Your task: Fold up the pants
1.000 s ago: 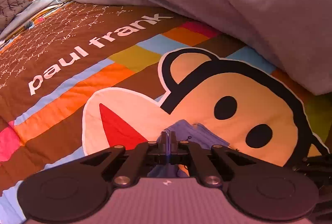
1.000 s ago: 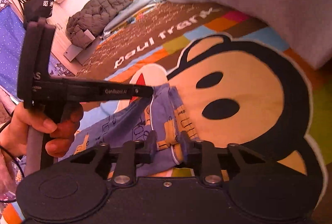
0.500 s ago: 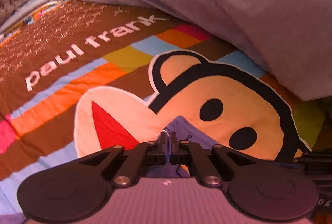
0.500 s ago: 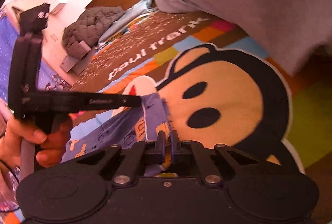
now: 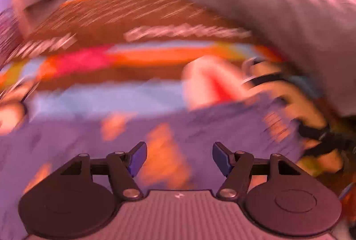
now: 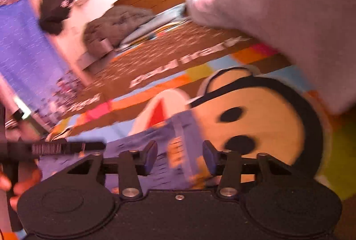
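Left wrist view: the left claw [image 5: 179, 156], released and empty, sits at lower centre above the blurred pants [image 5: 155, 128] spread across mid-frame; regrasping blind risks pinching the blanket [image 5: 133, 17] beneath. Right wrist view: the right claw [image 6: 179, 157], likewise released, frames the pants' edge at lower centre, which may unfold.

Both your grippers stand open

Your left gripper [image 5: 179, 158] has its fingers spread wide, gripping nothing; your right gripper [image 6: 179, 156] is spread too, your left hand [image 6: 13, 184] beside it
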Available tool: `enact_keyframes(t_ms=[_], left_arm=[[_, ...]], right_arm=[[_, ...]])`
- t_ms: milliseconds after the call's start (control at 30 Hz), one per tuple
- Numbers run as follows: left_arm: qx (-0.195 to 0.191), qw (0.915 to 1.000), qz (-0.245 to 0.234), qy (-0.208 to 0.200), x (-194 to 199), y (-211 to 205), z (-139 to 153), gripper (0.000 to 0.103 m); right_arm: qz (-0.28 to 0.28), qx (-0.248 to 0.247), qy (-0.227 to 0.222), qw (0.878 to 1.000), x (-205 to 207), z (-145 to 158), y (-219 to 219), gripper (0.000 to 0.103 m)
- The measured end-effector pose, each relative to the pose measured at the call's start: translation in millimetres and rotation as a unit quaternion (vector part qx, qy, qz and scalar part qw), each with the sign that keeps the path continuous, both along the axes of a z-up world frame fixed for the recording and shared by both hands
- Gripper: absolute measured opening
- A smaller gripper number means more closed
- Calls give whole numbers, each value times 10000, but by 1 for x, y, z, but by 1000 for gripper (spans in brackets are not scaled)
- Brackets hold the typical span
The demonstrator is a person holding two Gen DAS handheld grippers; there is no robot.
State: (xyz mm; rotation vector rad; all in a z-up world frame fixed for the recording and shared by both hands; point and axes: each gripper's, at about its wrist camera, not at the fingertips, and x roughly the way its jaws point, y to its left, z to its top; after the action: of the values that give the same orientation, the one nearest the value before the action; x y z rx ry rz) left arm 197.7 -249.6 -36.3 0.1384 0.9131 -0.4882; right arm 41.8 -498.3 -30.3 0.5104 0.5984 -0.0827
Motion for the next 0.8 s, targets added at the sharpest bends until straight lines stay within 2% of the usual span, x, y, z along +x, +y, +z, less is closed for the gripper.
enact_keyframes(t_ms=[67,100,133,233,267,333,400,433,533,600,667,733,800], left_arm=[[198,9978,562,297,-2,38,-12,70],[218,9966,685,398,-3,57,-17,71],[246,9961,746,405,-7,76,-18,71],[368,9966,653,332,-20,110,-13,72],[396,9969,599,330,-25,121,-10,76],[710,9941,682,454,-31,136,-4,82],[793,9943,592,386,-33,149,6,82],[814,9952,496,200,-34,156,15,82],[953,9925,309,-704,-26,165,41,84],[1142,9873,308,-1065,-3,163,51,87],[1137,9870,352,-1078,30,156,55,87],[1039,9909,299,-807,68,147,53,85],[1095,9927,195,-471,104,138,44,79]], right_arm=[[158,529,168,9983,9,-11,5,65],[208,788,330,9961,12,-17,7,69],[197,1020,562,9930,15,-26,6,69],[-38,1223,518,9911,10,-29,1,67],[-151,1264,493,9906,6,-28,-1,66],[-292,1265,509,9902,0,-25,-1,67],[-299,983,538,9933,-3,-15,10,83],[-288,761,536,9952,-4,-12,18,94],[45,-341,251,9991,-7,4,56,94],[216,-1141,320,9927,3,9,88,94],[518,-1410,385,9879,18,10,115,94],[1020,-1448,269,9838,31,8,141,95],[1460,-1643,341,9749,41,0,162,94]])
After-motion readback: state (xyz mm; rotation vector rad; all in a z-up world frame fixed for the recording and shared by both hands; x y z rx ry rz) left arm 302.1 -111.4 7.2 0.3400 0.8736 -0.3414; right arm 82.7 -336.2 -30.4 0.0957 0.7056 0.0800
